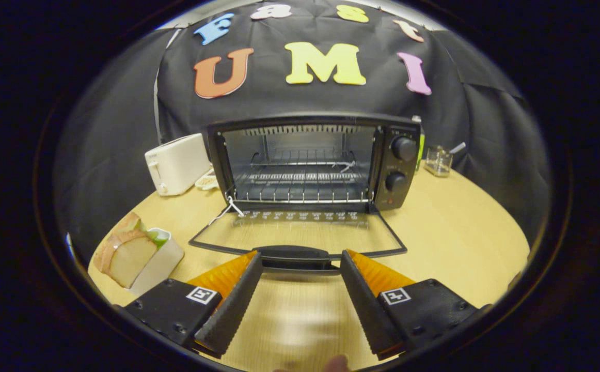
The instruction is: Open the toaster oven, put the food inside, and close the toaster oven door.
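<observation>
At the lower left of the frame the food (127,256), a thick sandwich, leans in a white holder (161,266); it looks soft and light, best pinched gently across its bread faces. Upper left, a white toaster (176,164). In the centre the toaster oven (313,160) stands with its door (300,235) down flat. Bottom centre, the gripper (301,258) is wide open at the door handle (294,254), holding nothing
</observation>
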A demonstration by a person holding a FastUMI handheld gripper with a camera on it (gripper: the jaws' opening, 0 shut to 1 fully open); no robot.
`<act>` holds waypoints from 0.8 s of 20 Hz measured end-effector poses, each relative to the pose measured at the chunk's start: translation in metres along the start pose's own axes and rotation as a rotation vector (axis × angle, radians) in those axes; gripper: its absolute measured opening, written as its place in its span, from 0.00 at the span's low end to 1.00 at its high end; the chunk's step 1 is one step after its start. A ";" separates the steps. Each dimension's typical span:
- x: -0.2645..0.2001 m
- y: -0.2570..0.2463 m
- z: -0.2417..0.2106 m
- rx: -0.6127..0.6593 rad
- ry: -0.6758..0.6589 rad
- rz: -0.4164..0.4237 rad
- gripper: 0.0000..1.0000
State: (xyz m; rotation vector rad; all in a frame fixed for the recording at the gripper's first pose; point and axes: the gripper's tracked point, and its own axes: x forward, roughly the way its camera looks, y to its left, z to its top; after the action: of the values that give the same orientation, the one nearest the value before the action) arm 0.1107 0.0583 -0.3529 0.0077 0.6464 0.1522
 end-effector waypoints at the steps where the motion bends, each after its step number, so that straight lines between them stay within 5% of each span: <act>1: -0.007 0.000 0.002 0.013 -0.005 0.009 1.00; 4: -0.038 0.004 0.022 0.003 -0.047 0.039 0.97; 10: -0.111 0.040 0.081 -0.034 -0.046 0.262 0.99; 16: -0.129 0.104 0.082 0.050 0.206 0.499 1.00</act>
State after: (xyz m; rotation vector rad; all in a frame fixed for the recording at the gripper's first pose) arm 0.0441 0.1463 -0.2048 0.2046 0.8454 0.6250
